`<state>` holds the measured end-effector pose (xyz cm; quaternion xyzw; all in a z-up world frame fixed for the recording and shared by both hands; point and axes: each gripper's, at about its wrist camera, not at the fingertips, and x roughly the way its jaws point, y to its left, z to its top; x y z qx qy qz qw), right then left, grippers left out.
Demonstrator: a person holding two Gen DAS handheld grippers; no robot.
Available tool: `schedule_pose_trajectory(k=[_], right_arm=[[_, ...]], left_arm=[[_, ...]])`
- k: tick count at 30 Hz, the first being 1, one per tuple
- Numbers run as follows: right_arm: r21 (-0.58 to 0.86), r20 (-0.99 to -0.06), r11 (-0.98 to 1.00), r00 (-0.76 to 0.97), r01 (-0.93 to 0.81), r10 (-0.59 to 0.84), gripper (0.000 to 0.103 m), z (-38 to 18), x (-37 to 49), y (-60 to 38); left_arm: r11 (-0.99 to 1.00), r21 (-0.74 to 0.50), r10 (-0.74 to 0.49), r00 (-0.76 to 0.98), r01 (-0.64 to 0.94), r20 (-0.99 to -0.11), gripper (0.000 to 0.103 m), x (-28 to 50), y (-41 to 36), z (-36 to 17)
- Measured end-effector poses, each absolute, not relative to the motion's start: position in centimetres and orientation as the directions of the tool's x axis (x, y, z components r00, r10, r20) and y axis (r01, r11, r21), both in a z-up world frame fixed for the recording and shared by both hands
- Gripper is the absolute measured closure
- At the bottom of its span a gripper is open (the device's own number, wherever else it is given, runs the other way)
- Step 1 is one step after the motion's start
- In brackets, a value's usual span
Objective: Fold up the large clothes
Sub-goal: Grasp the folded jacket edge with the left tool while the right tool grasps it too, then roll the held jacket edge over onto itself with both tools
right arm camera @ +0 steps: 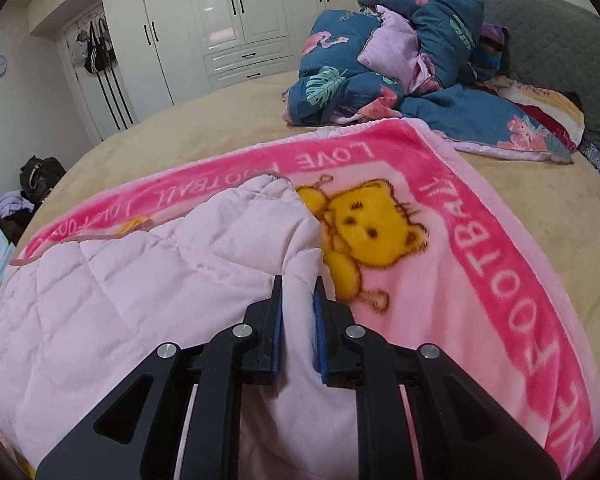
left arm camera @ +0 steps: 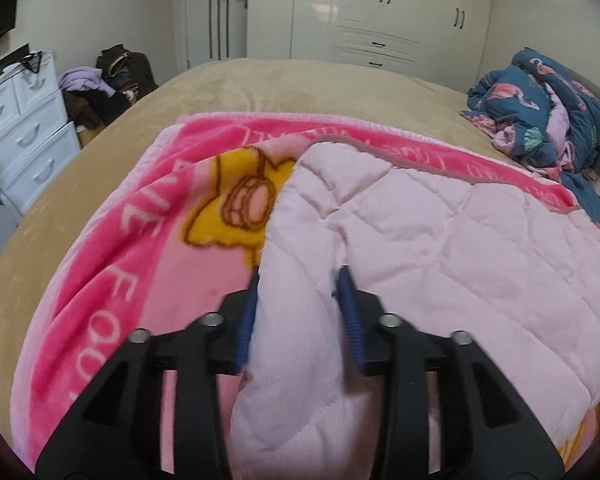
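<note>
A pale pink quilted garment lies on a bright pink fleece blanket with a yellow bear print, spread over the tan bed. My left gripper sits at the garment's left folded edge. Its blue pads stand apart, and a thick roll of the quilted fabric lies loosely between them. My right gripper is at the garment's right edge. Its pads stand close together and pinch a narrow fold of the same fabric.
A crumpled blue flamingo-print duvet is heaped at the bed's far right, by the grey headboard. White drawers and a pile of clothes stand left of the bed. White wardrobes line the back wall.
</note>
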<state>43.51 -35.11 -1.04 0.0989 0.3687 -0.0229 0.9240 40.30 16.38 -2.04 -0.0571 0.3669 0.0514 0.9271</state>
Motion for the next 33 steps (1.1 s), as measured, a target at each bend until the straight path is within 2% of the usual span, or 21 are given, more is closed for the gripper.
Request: schedule_pose_trajectory(k=[1,2,3,4,5,6,8,9,15,23,28,33], right_arm=[[0.172,-0.684,0.978,0.729,0.121,0.031,0.075,-0.9,43.1,-35.3],[0.193,-0.681,0.973,0.731,0.124,0.042,0.064,-0.6,42.4,-35.6],[0.217,-0.671,0.967,0.74,0.13,0.05,0.035,-0.4,41.6,-35.9],[0.231,-0.656,0.963,0.753,0.14,0.049,0.017,0.0,40.8,-36.1],[0.247,-0.644,0.958,0.764,0.144,0.051,0.014,0.3,39.8,-36.4],[0.258,-0.641,0.956,0.765,0.143,0.059,0.013,0.5,39.2,-36.5],[0.298,-0.64,0.944,0.764,0.14,0.088,0.01,0.7,37.3,-36.9],[0.322,-0.636,0.935,0.765,0.146,0.1,0.005,0.6,36.3,-37.2],[0.457,-0.644,0.873,0.74,0.17,0.193,0.004,-1.3,31.5,-38.1],[0.629,-0.624,0.732,0.731,0.261,0.275,0.004,-4.2,27.3,-39.9],[0.725,-0.599,0.627,0.712,0.286,0.367,0.004,-6.1,27.1,-40.1],[0.751,-0.587,0.604,0.689,0.267,0.425,0.004,-6.7,29.1,-39.0]], left_arm=[[0.986,-0.074,0.059,0.723,-0.15,-0.688,0.053,39.9,16.7,-2.0],[0.984,-0.076,0.067,0.722,-0.163,-0.688,0.038,39.5,16.9,-2.0],[0.981,-0.082,0.073,0.723,-0.177,-0.687,0.034,38.8,17.2,-1.9],[0.978,-0.094,0.073,0.724,-0.188,-0.686,0.032,38.1,17.5,-1.9],[0.974,-0.105,0.073,0.722,-0.199,-0.688,0.026,37.4,17.8,-1.8],[0.97,-0.115,0.077,0.722,-0.212,-0.688,0.019,36.7,18.1,-1.8],[0.961,-0.134,0.085,0.72,-0.241,-0.689,0.013,35.0,18.5,-1.6],[0.956,-0.155,0.076,0.721,-0.249,-0.689,0.01,34.1,18.7,-1.7],[0.911,-0.319,-0.034,0.724,-0.262,-0.689,0.009,30.0,19.0,-2.2],[0.772,-0.57,-0.233,0.709,-0.282,-0.666,0.009,26.1,18.4,-5.6],[0.662,-0.684,-0.343,0.686,-0.308,-0.641,0.009,27.3,17.6,-7.9],[0.576,-0.746,-0.375,0.703,-0.334,-0.604,0.009,29.8,17.5,-9.1]])
